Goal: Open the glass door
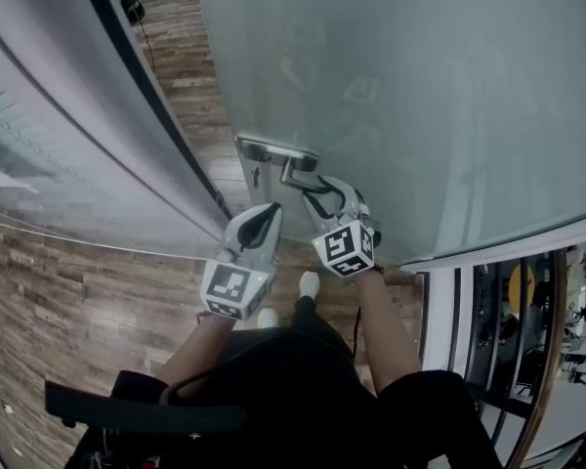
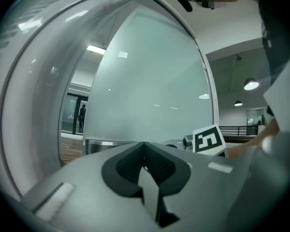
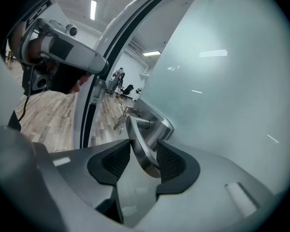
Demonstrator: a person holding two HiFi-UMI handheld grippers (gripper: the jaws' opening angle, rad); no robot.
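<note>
The frosted glass door (image 1: pixel 420 96) fills the upper right of the head view, with a steel lock plate (image 1: pixel 273 150) and a lever handle (image 1: pixel 295 172) at its left edge. My right gripper (image 1: pixel 317 189) is shut on that door handle (image 3: pixel 137 139); in the right gripper view the lever runs between the two black pads (image 3: pixel 171 161) of the right gripper (image 3: pixel 143 153) and touches both. My left gripper (image 1: pixel 264 225) hangs just left of and below the handle, shut and holding nothing. In the left gripper view its pads (image 2: pixel 157 163) meet at the left gripper's tip (image 2: pixel 145 153), facing the glass.
A dark door frame strip (image 1: pixel 146 96) and a curved glass wall (image 1: pixel 39 115) run along the left. Keys (image 3: pixel 120 120) hang from the lock below the handle. Wood floor (image 1: pixel 39 291) lies beneath, with the person's shoe (image 1: pixel 310 283) by the door. A white frame (image 1: pixel 439 301) stands at right.
</note>
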